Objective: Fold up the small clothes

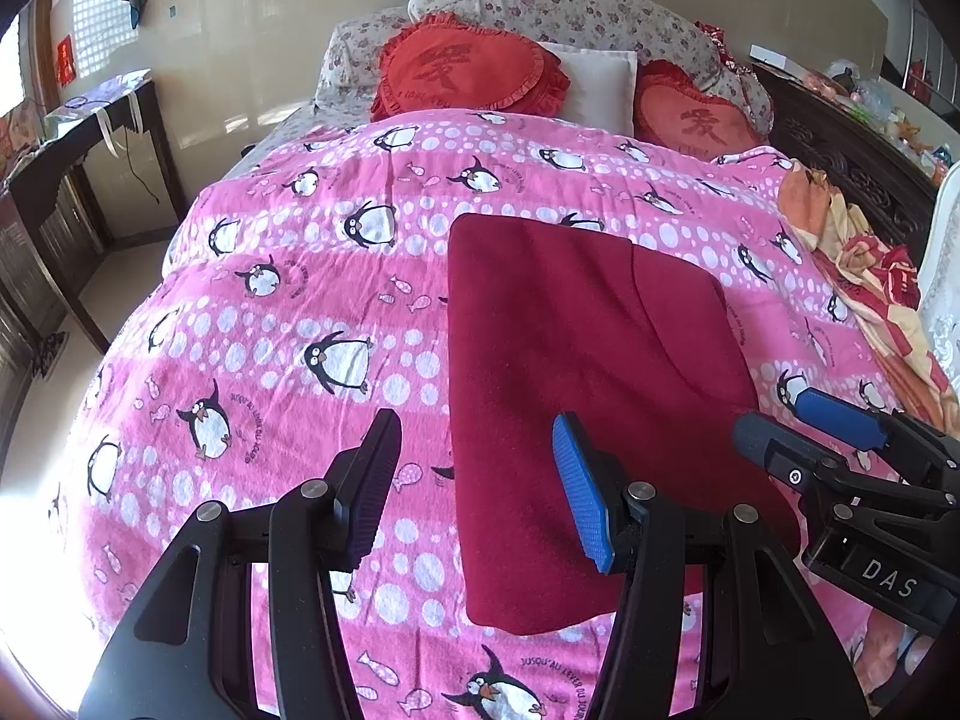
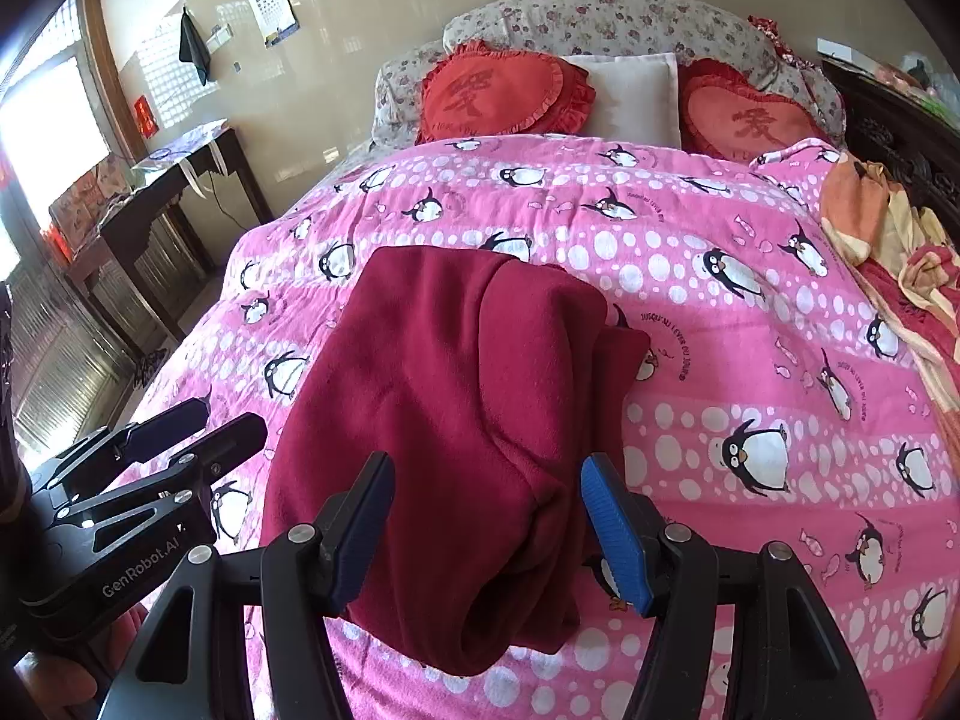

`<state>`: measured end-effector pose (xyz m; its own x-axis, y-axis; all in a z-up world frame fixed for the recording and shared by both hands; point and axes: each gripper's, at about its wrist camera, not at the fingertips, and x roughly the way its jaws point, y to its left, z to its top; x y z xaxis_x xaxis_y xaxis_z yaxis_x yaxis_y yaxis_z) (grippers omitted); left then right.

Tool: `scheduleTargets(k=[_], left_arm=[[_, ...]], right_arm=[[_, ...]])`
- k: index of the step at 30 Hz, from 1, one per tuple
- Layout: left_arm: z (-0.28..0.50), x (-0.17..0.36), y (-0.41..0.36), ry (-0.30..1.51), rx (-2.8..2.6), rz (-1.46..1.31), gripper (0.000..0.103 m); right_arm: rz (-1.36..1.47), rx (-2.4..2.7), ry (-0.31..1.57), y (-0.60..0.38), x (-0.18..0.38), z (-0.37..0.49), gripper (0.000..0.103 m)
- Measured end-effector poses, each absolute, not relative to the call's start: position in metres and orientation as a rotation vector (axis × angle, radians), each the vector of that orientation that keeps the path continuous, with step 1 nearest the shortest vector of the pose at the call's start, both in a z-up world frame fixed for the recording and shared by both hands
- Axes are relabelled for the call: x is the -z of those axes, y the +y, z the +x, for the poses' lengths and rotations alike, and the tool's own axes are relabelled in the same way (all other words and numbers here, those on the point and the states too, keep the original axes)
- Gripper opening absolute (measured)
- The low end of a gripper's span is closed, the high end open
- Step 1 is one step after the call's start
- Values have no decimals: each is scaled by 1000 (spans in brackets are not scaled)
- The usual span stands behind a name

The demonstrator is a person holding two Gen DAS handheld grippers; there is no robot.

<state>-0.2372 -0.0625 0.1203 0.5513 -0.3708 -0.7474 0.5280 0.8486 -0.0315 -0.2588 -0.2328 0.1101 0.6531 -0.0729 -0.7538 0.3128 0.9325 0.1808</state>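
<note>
The folded dark red garment (image 2: pixel 456 420) lies flat on the pink penguin blanket (image 1: pixel 270 300), just ahead of both the left gripper (image 1: pixel 480 480) and right gripper (image 2: pixel 486 528), whose jaws are spread and hold nothing.

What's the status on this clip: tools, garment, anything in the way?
Left tool open, right tool open, both empty. Dark red garment folded flat on penguin blanket. Nothing in the way.
</note>
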Motion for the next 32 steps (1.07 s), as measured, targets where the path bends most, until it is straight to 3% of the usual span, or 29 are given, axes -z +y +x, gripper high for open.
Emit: scheduleTargets(k=[32], left_arm=[[-225,-113,-57,843,510,170,53]], right_arm=[[326,224,848,-236,-103,-258,62]])
